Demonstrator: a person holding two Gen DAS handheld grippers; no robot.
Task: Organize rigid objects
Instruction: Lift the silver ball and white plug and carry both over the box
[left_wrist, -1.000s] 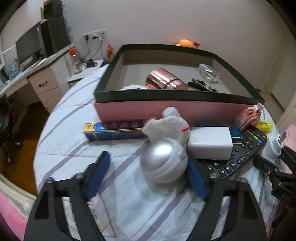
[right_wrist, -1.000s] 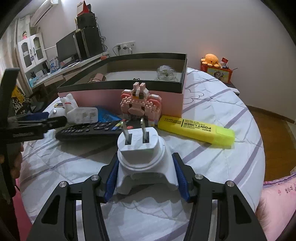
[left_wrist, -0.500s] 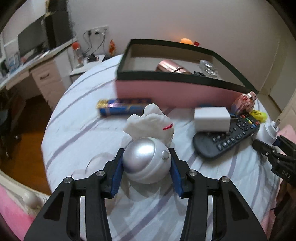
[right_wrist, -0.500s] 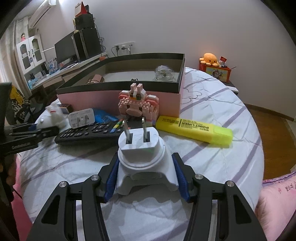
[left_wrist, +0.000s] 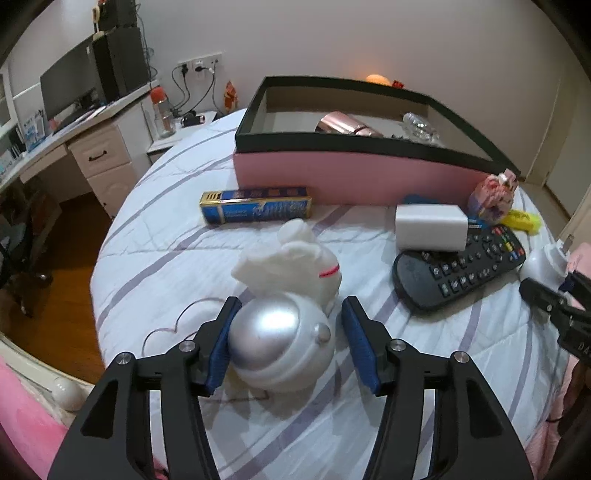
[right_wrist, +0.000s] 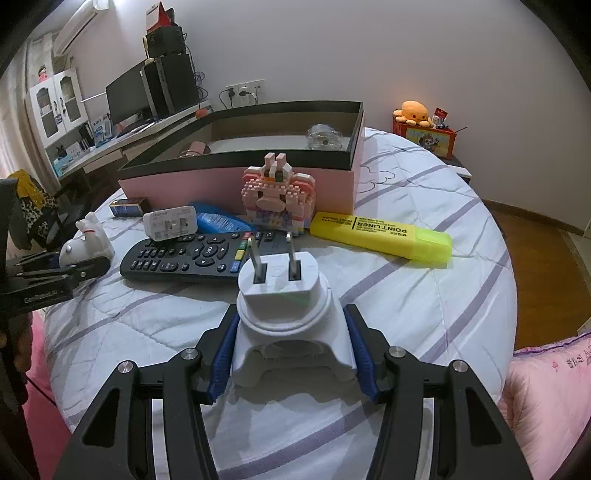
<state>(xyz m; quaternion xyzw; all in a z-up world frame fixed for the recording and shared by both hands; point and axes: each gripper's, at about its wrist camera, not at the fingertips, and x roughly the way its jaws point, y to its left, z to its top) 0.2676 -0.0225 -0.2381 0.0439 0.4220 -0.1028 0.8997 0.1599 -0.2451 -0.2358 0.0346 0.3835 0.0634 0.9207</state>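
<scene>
The left claw (left_wrist: 288, 343) brackets the silver ball (left_wrist: 280, 343); its jaws have just been opening, the right pad clear, so it stands released. The right claw (right_wrist: 291, 350) grasps the white plug adapter (right_wrist: 288, 314). Next, probably re-clench, then carry both ahead into the pink box (left_wrist: 354, 177).

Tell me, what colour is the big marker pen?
Bright yellow marker pen with black lettering, clearest in the right wrist view.

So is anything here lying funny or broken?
Nothing looks broken. One oddity: the white square charger block rests half on the black remote control instead of flat on the striped bedsheet.
</scene>
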